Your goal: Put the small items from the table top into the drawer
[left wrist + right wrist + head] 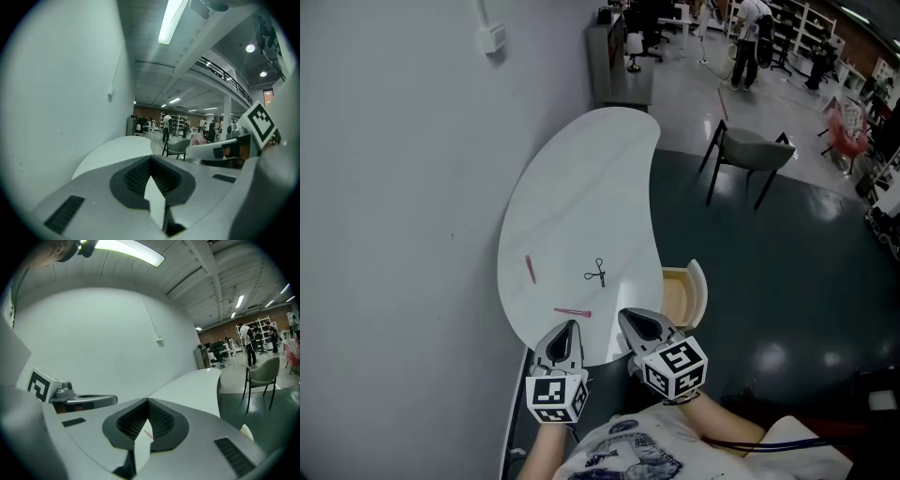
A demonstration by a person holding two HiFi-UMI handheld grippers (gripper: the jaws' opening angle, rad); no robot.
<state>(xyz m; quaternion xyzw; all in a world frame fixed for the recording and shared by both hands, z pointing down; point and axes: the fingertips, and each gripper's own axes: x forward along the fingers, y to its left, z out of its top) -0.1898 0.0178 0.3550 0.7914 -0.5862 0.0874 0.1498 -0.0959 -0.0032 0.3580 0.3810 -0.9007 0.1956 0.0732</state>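
Both tools pressed together, nothing in either: the left tongs meet at the tip in the left gripper view, and the right tongs do the same in the right gripper view. Both hover low over the near edge of the white kidney-shaped table top. Task things: a thin pink stick lies flat just ahead of the left tongs' tip. A pair of small black scissors lies farther ahead, roughly between the two tools' lines. A second short pink stick sits ahead and off to the left of the left tongs. The open wooden drawer with curved white front is just right of the right tongs and looks empty from here. The step looks like the first pick. To do it well, spread the jaws before coming down, take the nearest pink stick across its middle, and keep the pads flat to the table since it's thin and could roll or skate away. Then carry it right and let go low inside the drawer. The right tongs are closer to the drawer, so they're the better carrier. Writing: only black-and-white square markers on the cubes. The graphic print on the person's shirt is not legible, and no brand is visible.
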